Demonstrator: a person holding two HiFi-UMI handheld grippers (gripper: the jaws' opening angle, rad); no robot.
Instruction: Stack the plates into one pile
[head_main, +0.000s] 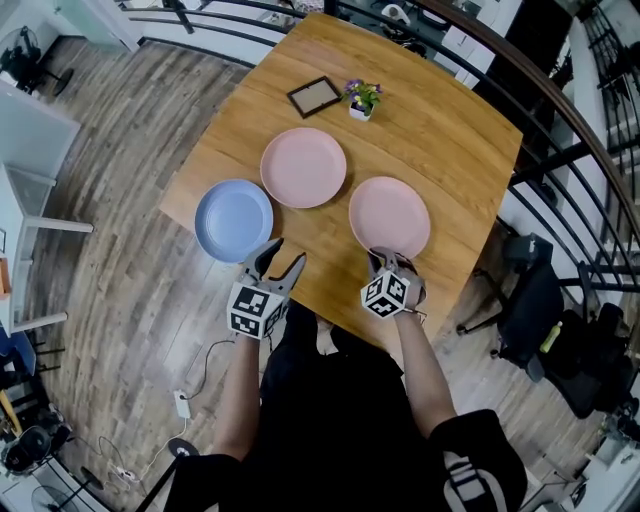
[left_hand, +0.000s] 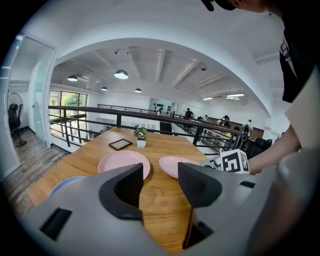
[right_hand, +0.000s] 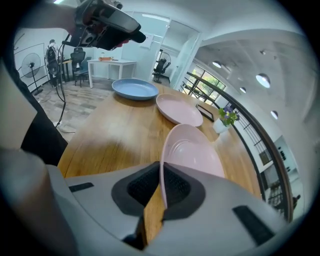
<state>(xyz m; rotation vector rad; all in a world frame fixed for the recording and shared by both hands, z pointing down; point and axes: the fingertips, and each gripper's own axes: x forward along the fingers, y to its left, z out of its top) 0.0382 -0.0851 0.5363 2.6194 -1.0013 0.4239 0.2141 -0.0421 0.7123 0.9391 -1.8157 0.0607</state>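
- Pale plank flooring (head_main: 120, 120) and a black metal railing (left_hand: 119, 119) surrounded a square table (head_main: 450, 140) of warm, grained wood. I counted the clock from the person's edge at six.
- Three round, shallow, matt plates that looked like plastic lay singly, none touching. A blue plate (head_main: 233, 220) sat at eight o'clock, a far pink plate (head_main: 303, 167) near the middle, and a near pink plate (head_main: 389, 216) at five o'clock.
- At twelve o'clock a dark picture frame (head_main: 314, 96) lay flat. Just beside it stood a small potted plant (head_main: 361, 99) with purple flowers in a white pot.
- The right gripper (head_main: 388, 257) was clamped on the near pink plate's six o'clock rim, the thin edge pinched between ribbed black pads.
- The left gripper (head_main: 287, 254) hovered at seven o'clock, near the blue plate, with its jaws spread wide and nothing between them.
- I judged the first pick-up to be in hand, since no pile existed yet. I could not tell whether the gripped plate had cleared the wood.
- The next move called for lifting that plate, carrying it toward ten o'clock, centring it over the far pink plate, and lowering it until the rims nested.
- A pinch on one thin rim would let the plate droop, so it needed a slow, level carry.
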